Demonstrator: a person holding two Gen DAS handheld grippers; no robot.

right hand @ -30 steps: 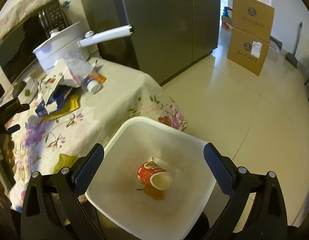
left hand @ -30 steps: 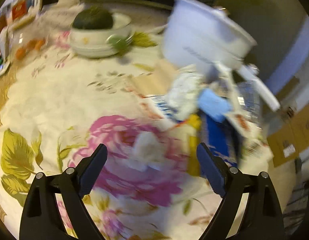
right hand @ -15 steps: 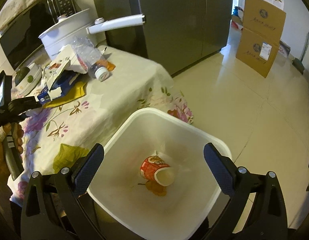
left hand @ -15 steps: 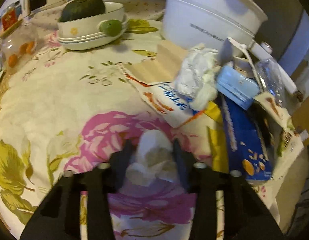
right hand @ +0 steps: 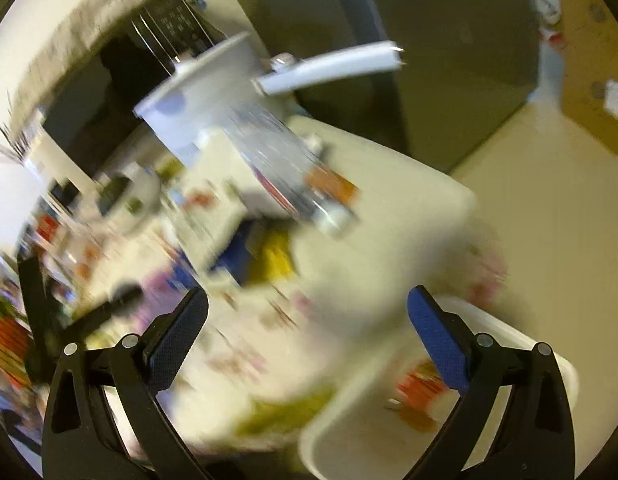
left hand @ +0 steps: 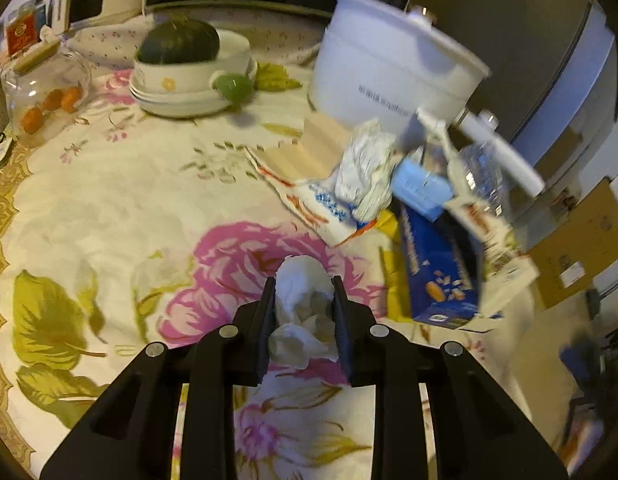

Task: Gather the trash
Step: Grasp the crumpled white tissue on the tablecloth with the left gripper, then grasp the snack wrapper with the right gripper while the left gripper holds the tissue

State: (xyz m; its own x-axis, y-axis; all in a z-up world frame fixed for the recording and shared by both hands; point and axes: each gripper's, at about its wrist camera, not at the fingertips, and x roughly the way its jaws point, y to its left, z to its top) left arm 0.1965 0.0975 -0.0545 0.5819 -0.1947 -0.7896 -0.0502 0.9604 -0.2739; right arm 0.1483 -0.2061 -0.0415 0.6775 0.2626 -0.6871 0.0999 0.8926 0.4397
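A crumpled white tissue (left hand: 303,304) sits between the fingers of my left gripper (left hand: 303,280), just above the pink flower on the tablecloth (left hand: 109,200). The jaws are closing and both pads press into it. A heap of trash lies to the right: a blue carton (left hand: 437,280), a crumpled white wrapper (left hand: 367,168) and a clear plastic bottle (left hand: 481,176). My right gripper (right hand: 307,298) is open and holds nothing, over the table's near edge. In that blurred view the white bin (right hand: 389,432), with a red cup (right hand: 421,388) inside, stands at the lower right.
A white pot (left hand: 389,76) with a long handle stands behind the trash heap. Farther left are a bowl holding a dark green squash (left hand: 177,44) and a glass jar (left hand: 45,92). A grey fridge (right hand: 429,40) and cardboard boxes (right hand: 589,60) stand beyond the table.
My left jaws went from wide open to pressing on the tissue, which has risen slightly off the cloth. The right gripper swung from over the bin toward the table, blurring its view.
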